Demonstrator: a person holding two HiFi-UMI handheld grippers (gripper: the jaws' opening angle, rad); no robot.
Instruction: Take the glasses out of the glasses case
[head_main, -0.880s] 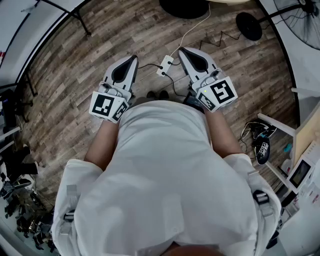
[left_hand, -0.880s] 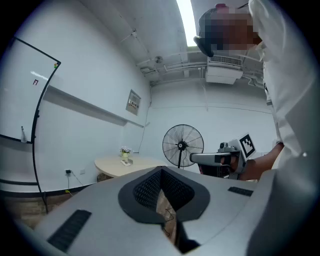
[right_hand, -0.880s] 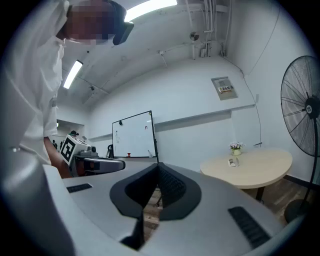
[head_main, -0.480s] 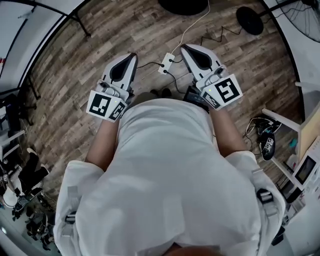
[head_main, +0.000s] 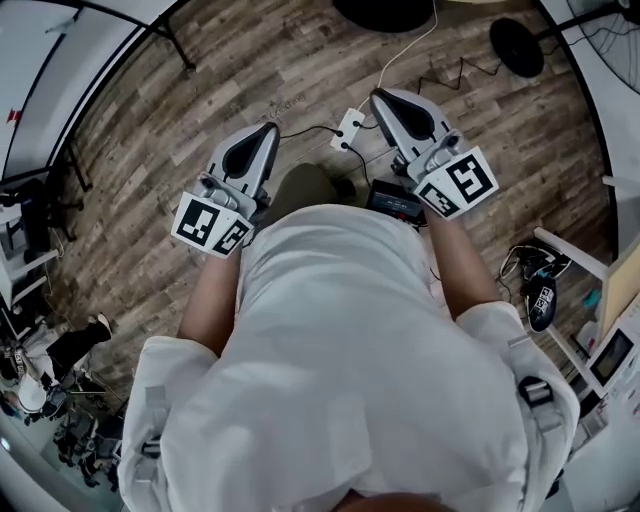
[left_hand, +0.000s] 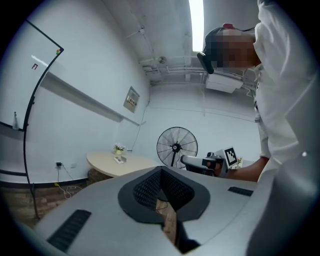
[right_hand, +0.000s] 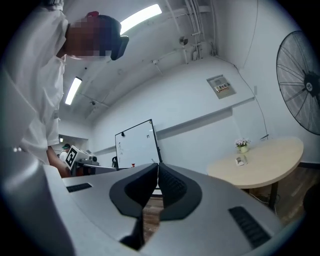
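Note:
No glasses case and no glasses show in any view. In the head view, a person in a white shirt holds both grippers level over a wooden floor. My left gripper (head_main: 267, 129) has its jaws together, with nothing between them. My right gripper (head_main: 384, 96) is also shut and empty. In the left gripper view the jaw tips of the left gripper (left_hand: 161, 170) meet, and the right gripper (left_hand: 202, 161) shows beyond them. In the right gripper view the dark pads of the right gripper (right_hand: 158, 165) touch at the tip.
A white power strip (head_main: 350, 128) with cables lies on the floor between the grippers. A dark device (head_main: 397, 200) lies by the person's feet. A standing fan (left_hand: 177, 146), a round pale table (left_hand: 120, 162) and a whiteboard (right_hand: 136, 145) stand around the room. Shoes (head_main: 540, 300) lie at the right.
Both grippers have drifted slightly up the picture, and the floor has slid beneath them. An olive trouser leg now shows between the grippers. Both stay shut.

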